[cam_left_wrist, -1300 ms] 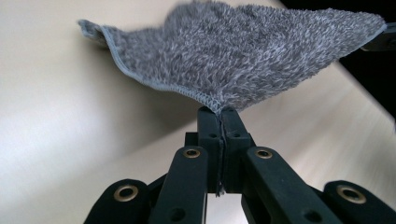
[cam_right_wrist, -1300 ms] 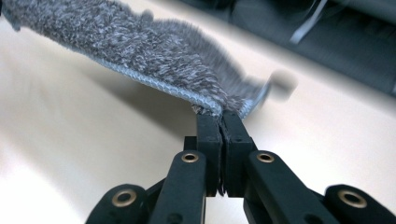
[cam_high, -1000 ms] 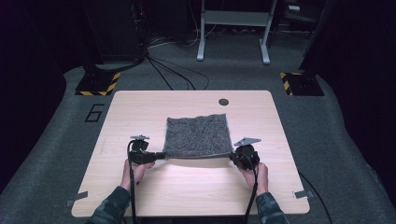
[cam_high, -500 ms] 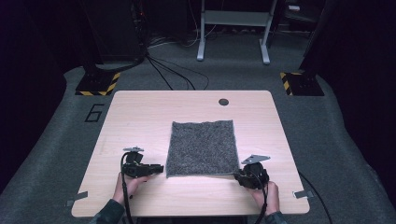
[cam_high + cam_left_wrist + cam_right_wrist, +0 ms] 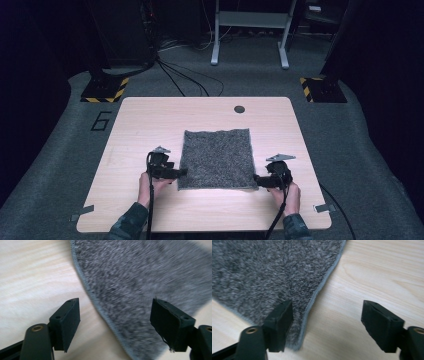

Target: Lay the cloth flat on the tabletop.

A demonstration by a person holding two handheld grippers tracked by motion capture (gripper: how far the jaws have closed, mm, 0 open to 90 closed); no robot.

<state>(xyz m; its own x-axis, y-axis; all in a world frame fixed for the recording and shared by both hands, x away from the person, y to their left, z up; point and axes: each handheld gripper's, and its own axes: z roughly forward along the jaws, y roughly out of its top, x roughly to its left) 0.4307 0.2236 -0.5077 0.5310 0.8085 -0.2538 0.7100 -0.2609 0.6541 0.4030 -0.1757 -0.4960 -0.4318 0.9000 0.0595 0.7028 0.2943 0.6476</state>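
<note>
On the light wooden desk (image 5: 150, 125), a grey fuzzy cloth (image 5: 216, 159) lies spread flat as a near-square, just short of the small dark round hole (image 5: 239, 109) near the desk's far edge. At the cloth's near left corner sits the left gripper (image 5: 181, 173), held in the person's left hand (image 5: 154, 184), its tips just at the cloth's side edge. Its jaws have just been opening and now stand spread; in the left gripper view the left gripper (image 5: 116, 325) has the corner of the cloth (image 5: 140, 285) lying on the desk (image 5: 32, 275) between the jaws, and neither pad presses it. At the cloth's near right corner sits the right gripper (image 5: 257, 180), held in the right hand (image 5: 286, 192). Its jaws have also just been opening and are spread apart; in the right gripper view the right gripper (image 5: 327, 326) shows the hemmed corner of the cloth (image 5: 269, 272) beside one jaw, flat on the desk (image 5: 382, 272), gripped by nothing. A black cable trails from each gripper back past the cloth's near edge toward the person's sleeves.
</note>
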